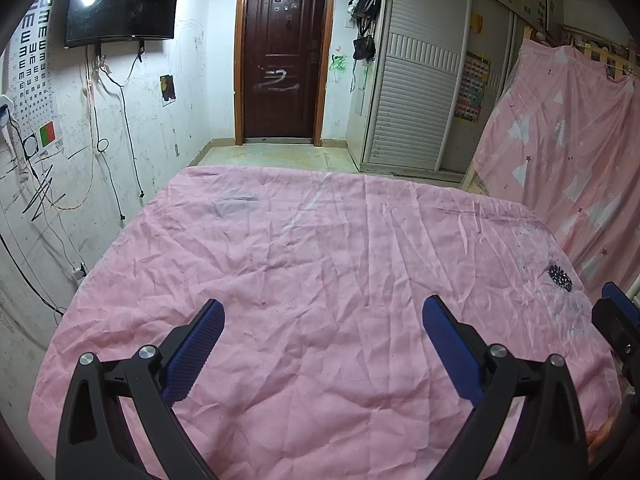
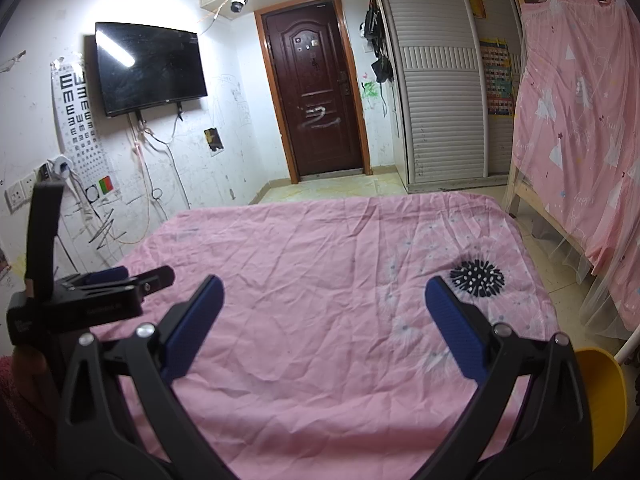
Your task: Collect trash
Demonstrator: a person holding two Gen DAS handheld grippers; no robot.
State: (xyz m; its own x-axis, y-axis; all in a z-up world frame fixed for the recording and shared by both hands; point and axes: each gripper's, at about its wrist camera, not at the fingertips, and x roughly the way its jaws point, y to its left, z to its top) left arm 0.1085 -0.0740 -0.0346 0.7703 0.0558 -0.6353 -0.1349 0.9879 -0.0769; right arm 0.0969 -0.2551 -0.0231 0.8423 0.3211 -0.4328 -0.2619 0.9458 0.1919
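A table covered with a wrinkled pink cloth (image 1: 320,264) fills both views; it also shows in the right wrist view (image 2: 320,280). No trash shows on it in either view. My left gripper (image 1: 322,312) is open and empty above the near part of the cloth. My right gripper (image 2: 324,292) is open and empty, also above the near part. The left gripper's body shows at the left edge of the right wrist view (image 2: 80,300); the right gripper's fingers (image 1: 616,312) show at the right edge of the left wrist view.
A yellow bin (image 2: 600,400) stands by the table's near right corner. A black dandelion print (image 2: 476,276) marks the cloth's right side. A bed draped in pink fabric (image 2: 580,120) is on the right. A dark door (image 1: 286,52), wardrobe (image 1: 420,80) and wall TV (image 1: 120,0) lie beyond.
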